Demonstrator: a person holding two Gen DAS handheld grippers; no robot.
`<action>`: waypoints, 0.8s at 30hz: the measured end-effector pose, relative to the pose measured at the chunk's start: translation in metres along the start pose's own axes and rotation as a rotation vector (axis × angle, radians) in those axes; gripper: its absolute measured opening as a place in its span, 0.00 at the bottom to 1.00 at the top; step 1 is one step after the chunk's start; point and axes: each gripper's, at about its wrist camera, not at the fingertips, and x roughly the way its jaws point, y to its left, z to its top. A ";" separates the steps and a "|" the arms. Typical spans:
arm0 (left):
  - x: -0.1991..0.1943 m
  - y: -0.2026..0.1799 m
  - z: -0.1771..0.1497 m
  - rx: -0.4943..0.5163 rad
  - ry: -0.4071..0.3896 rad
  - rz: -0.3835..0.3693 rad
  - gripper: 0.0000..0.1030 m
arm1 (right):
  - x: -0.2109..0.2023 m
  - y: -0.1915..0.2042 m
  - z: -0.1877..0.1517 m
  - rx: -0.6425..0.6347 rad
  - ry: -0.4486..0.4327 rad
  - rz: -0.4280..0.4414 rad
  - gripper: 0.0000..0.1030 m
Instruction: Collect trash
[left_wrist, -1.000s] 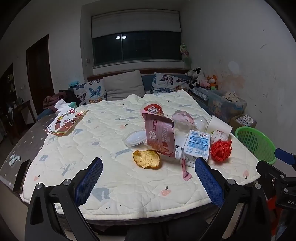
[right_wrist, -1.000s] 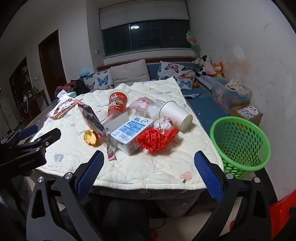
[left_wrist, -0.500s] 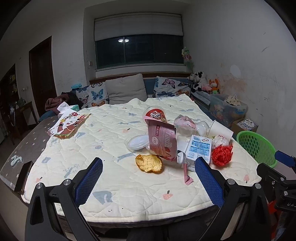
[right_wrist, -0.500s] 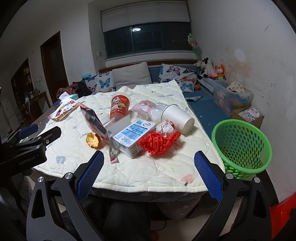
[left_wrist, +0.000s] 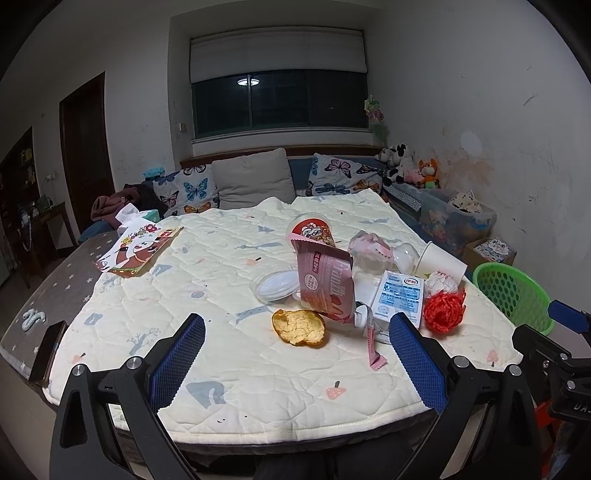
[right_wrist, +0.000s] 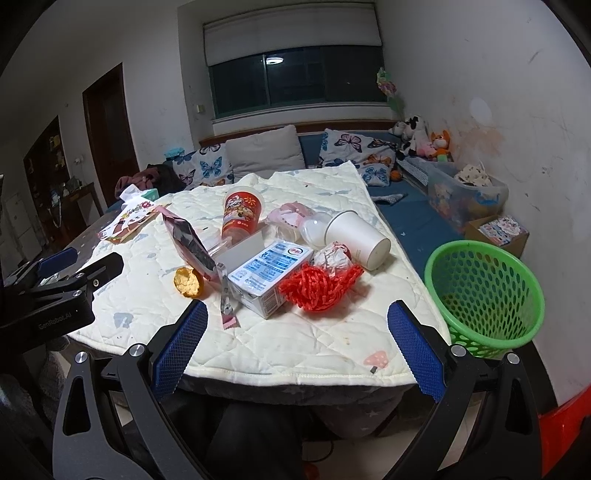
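Trash lies in a pile on the quilted table (left_wrist: 229, 362): an orange peel (left_wrist: 298, 326), a pink snack bag (left_wrist: 325, 282), a blue-and-white carton (left_wrist: 400, 297), a red net (left_wrist: 443, 312), a white paper cup (left_wrist: 439, 260) on its side and a red printed cup (left_wrist: 312, 230). The green basket (right_wrist: 484, 291) stands on the floor right of the table. My left gripper (left_wrist: 295, 360) is open and empty, just short of the peel. My right gripper (right_wrist: 297, 349) is open and empty above the table's near edge, in front of the carton (right_wrist: 269, 273) and net (right_wrist: 317, 286).
A clear plastic lid (left_wrist: 275, 286) and crumpled wrappers (left_wrist: 369, 245) lie in the pile. A colourful paper bag (left_wrist: 138, 249) and tissue box (left_wrist: 138, 216) sit at the far left, a phone (left_wrist: 48, 350) on the left edge. A sofa with cushions (left_wrist: 251, 181) lies behind.
Both grippers have tilted up slightly, so the table and trash sit lower in both views. Nothing on the table has moved. Both grippers stay open.
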 end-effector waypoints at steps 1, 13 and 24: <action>0.000 0.000 0.000 0.000 0.001 -0.001 0.94 | 0.000 0.000 0.000 0.000 0.000 0.001 0.94; 0.001 0.001 0.001 -0.002 0.002 0.002 0.94 | 0.000 0.000 0.000 0.000 -0.002 0.002 0.94; 0.002 0.001 0.002 -0.004 -0.001 0.004 0.94 | 0.001 0.001 0.001 -0.002 -0.003 0.001 0.94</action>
